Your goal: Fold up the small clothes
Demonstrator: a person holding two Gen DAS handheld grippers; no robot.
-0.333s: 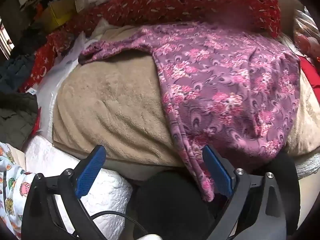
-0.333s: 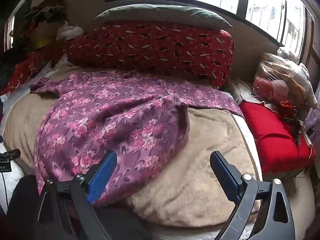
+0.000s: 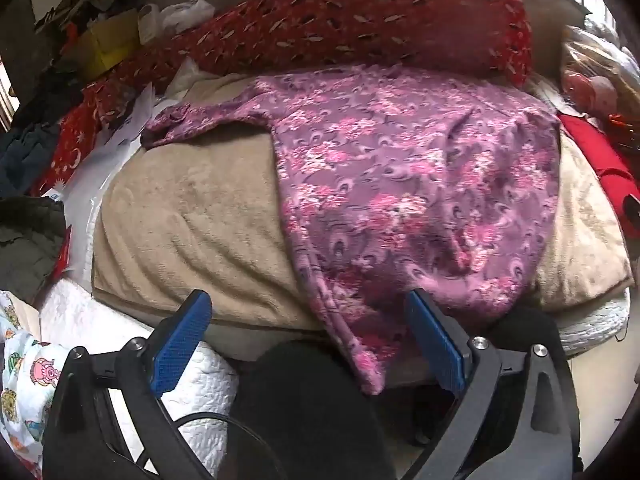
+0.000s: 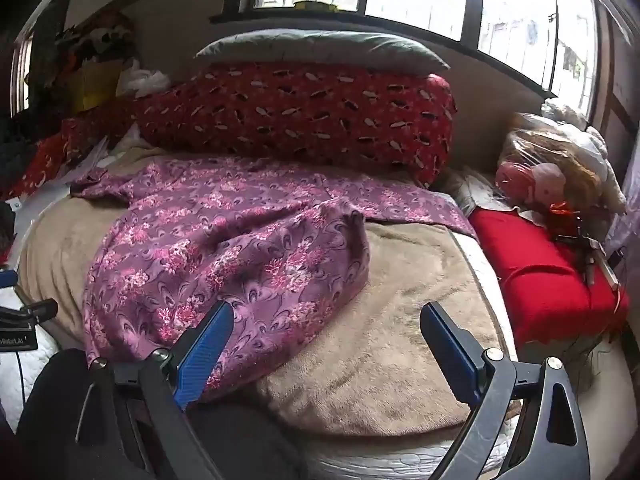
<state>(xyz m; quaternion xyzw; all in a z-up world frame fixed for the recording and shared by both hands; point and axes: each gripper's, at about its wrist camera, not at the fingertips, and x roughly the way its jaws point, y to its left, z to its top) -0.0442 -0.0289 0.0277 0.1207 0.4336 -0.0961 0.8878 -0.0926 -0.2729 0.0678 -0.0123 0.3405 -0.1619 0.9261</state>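
A purple floral garment (image 3: 400, 184) lies spread on a beige blanket (image 3: 192, 224) over the bed, one sleeve stretched to the far left and its hem hanging over the near edge. It also shows in the right wrist view (image 4: 224, 256), partly folded over itself. My left gripper (image 3: 308, 344) is open and empty, its fingers on either side of the hanging hem without touching it. My right gripper (image 4: 324, 344) is open and empty, above the near edge of the blanket (image 4: 400, 320), its left finger (image 4: 204, 352) over the garment's edge.
A red patterned bolster (image 4: 304, 120) lies along the back of the bed under a grey pillow (image 4: 320, 48). A red cushion (image 4: 544, 280) and a bagged doll (image 4: 536, 176) sit at the right. Clutter and clothes (image 3: 36, 152) pile at the left. A white quilt (image 3: 200, 384) covers the near edge.
Both grippers have drawn back and tilted up slightly, so more of the bed shows. The garment has not moved.
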